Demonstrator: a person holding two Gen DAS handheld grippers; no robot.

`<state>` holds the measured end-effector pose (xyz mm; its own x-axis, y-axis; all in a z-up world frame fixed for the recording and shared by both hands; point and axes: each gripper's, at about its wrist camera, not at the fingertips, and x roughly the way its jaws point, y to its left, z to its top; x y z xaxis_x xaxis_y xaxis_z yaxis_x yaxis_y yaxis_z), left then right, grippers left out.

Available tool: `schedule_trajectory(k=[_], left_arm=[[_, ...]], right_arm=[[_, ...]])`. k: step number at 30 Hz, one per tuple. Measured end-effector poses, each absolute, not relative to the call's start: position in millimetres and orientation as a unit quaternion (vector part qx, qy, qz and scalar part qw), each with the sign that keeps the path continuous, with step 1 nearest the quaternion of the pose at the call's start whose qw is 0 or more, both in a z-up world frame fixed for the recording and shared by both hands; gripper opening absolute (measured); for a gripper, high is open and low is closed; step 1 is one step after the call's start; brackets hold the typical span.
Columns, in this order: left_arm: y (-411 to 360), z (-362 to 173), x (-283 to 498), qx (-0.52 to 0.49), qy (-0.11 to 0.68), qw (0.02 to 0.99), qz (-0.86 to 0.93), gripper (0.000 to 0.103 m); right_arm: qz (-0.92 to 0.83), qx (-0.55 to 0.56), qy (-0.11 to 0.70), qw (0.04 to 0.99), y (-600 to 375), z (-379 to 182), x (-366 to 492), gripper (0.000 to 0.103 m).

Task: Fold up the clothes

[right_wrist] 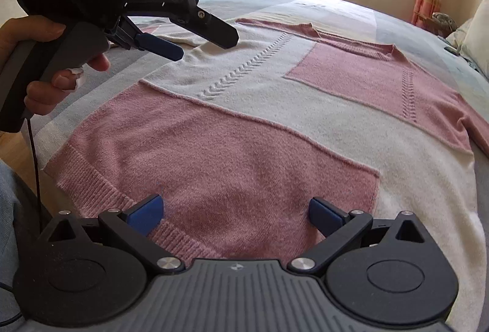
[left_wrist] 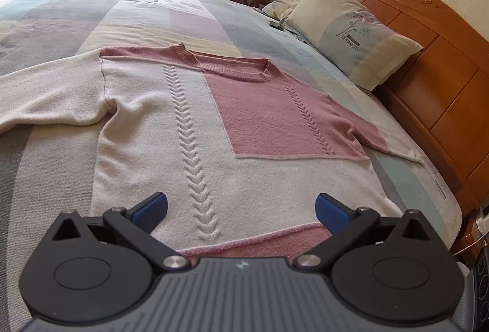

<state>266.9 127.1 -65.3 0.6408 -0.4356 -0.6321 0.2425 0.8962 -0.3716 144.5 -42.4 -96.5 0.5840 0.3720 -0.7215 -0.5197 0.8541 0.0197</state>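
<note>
lying flat on bed (left_wrist: 76, 11): sweater (left_wrist: 259, 173), both grippers spread.

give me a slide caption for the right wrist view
Open right gripper over sweater hem; left gripper held above.

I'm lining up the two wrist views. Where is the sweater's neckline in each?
Left wrist: the neckline sits above centre, at the far end of the sweater.
Right wrist: the neckline sits upper right, also at the far end.
Shared landmark: the braided cable stitch running down the cream panel.
</note>
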Motion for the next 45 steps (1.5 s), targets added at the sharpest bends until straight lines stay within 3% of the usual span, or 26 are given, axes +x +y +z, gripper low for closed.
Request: schedule_trajectory(k=[10,14,20,24,32,41,45], left_arm=[[119,-70,268,-0.104,0.387,0.899,-0.175,0.102],[117,-71,269,-0.103,0.388,0.899,-0.177,0.102],[107,-71,268,-0.088,0.387,0.899,-0.185,0.102],[98,-71,264,-0.072,0.387,0.899,-0.193,0.102],[78,-77,262,-0.044,0.400,0.891,-0.210,0.102],[59,-82,254,-0.017,0.404,0.885,-0.230,0.102],[55,-85,253,-0.012,0.408,0.882,-0.234,0.102]], right_arm=[[0.268,-0.084,0.336,0.899,-36,-83,143,0.103],[0.279,-0.051,0.376,0.882,-25,-97,148,0.103],[0.282,-0.047,0.360,0.888,-45,-84,105,0.103],[0.184,-0.024,0.324,0.928,-82,-67,116,0.103],[0.092,0.033,0.392,0.915,-124,-97,117,0.103],[0.085,0.008,0.351,0.932,-135,-82,113,0.103],[0.061,0.026,0.383,0.921,-148,-97,125,0.103]])
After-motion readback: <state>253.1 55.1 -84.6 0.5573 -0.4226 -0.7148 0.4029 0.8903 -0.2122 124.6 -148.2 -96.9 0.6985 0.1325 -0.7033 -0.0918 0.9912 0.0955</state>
